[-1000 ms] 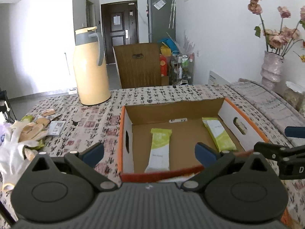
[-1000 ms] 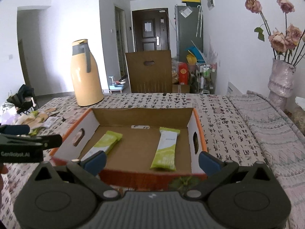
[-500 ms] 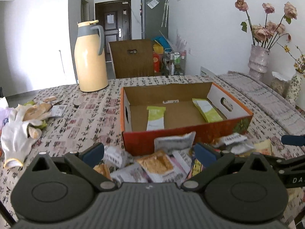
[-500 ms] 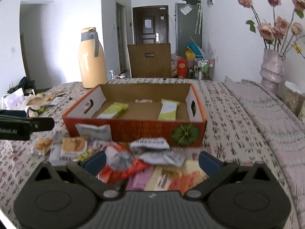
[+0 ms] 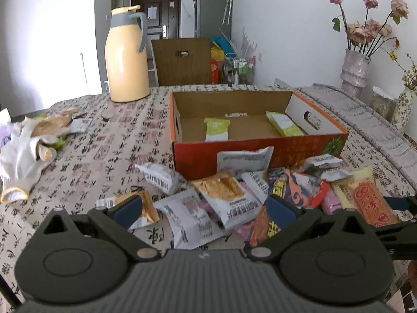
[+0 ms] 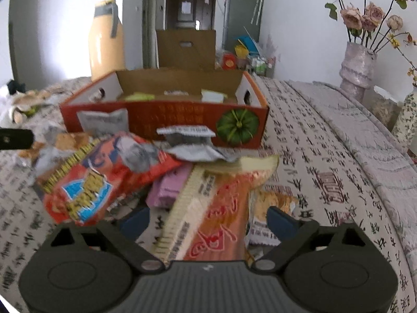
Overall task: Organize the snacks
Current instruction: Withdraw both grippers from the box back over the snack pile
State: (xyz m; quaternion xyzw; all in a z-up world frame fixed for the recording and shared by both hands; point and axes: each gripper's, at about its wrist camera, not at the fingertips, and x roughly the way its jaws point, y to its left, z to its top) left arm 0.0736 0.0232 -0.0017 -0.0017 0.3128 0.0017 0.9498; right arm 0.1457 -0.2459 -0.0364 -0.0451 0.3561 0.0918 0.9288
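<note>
An orange cardboard box [image 5: 258, 154] stands on the patterned tablecloth with two green bars [image 5: 216, 129] [image 5: 284, 126] inside. A heap of snack packets [image 5: 224, 193] lies in front of it. My left gripper [image 5: 204, 210] is open, low over white packets at the heap's left side. My right gripper [image 6: 208, 221] straddles a long orange-and-cream packet [image 6: 208, 219]. Its jaws are closing, and the pads stand clear of the packet's edges. A red-and-blue bag [image 6: 99, 180] lies to its left. The box [image 6: 161, 117] sits just beyond.
A yellow thermos jug [image 5: 126, 57] stands at the back left. A white glove [image 5: 23, 156] and scraps lie at the left edge. A vase of dried roses [image 5: 355, 70] stands at the right on a grey quilt. A brown chair back [image 5: 182, 60] is behind the table.
Both grippers have drawn back from over the box and sunk toward the heap of packets. The right jaws have narrowed a little around the orange-and-cream packet.
</note>
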